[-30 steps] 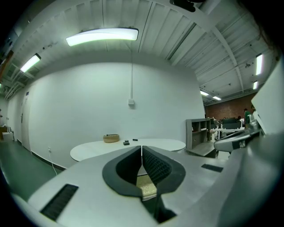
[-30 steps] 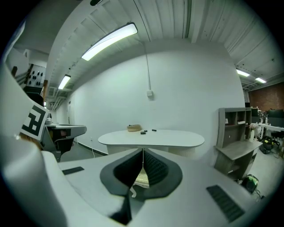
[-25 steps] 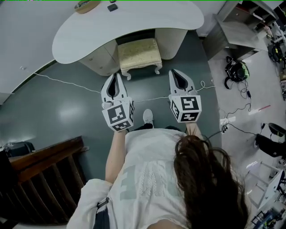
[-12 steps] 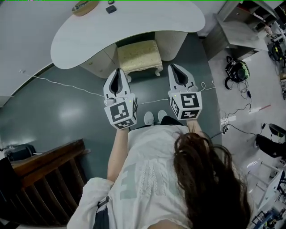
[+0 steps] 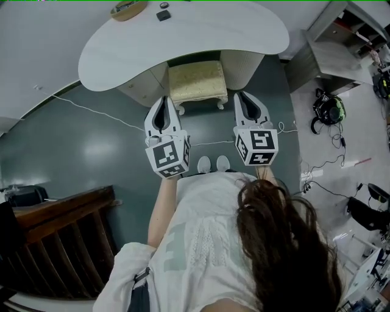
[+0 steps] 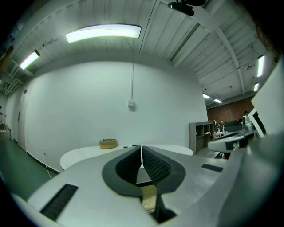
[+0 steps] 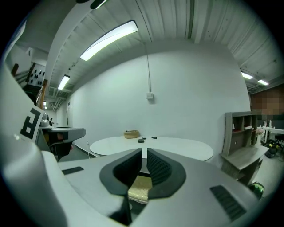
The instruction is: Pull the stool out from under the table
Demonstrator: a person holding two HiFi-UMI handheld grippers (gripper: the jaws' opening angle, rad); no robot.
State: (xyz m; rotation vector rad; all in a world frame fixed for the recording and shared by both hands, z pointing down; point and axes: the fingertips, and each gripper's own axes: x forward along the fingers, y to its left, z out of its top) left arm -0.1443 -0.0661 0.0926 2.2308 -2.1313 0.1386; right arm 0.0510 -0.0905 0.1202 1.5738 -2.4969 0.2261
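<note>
The stool [image 5: 197, 82] has a pale gold cushion and white curved legs; its far half sits under the white kidney-shaped table [image 5: 122, 52]. My left gripper [image 5: 163, 100] hangs in the air just short of the stool's near left corner, shut and empty. My right gripper [image 5: 241, 96] is level with it near the stool's right corner, also shut and empty. In the left gripper view the jaws [image 6: 141, 153] meet, with a bit of cushion [image 6: 150, 198] below them. In the right gripper view the gripper [image 7: 144, 153] is closed above the cushion [image 7: 140, 188], and the table [image 7: 177, 146] lies ahead.
A woven basket [image 5: 128, 8] and small dark items [image 5: 163, 14] lie on the table's far side. A white cable [image 5: 91, 109] crosses the green floor. A dark wooden railing [image 5: 61, 234] stands at lower left, a grey shelf unit [image 5: 332, 52] and headphones [image 5: 329, 105] at right.
Both grippers have moved forward toward the stool and a little up. The person has stepped closer, and both shoes now stand side by side. Both jaws stay shut.
</note>
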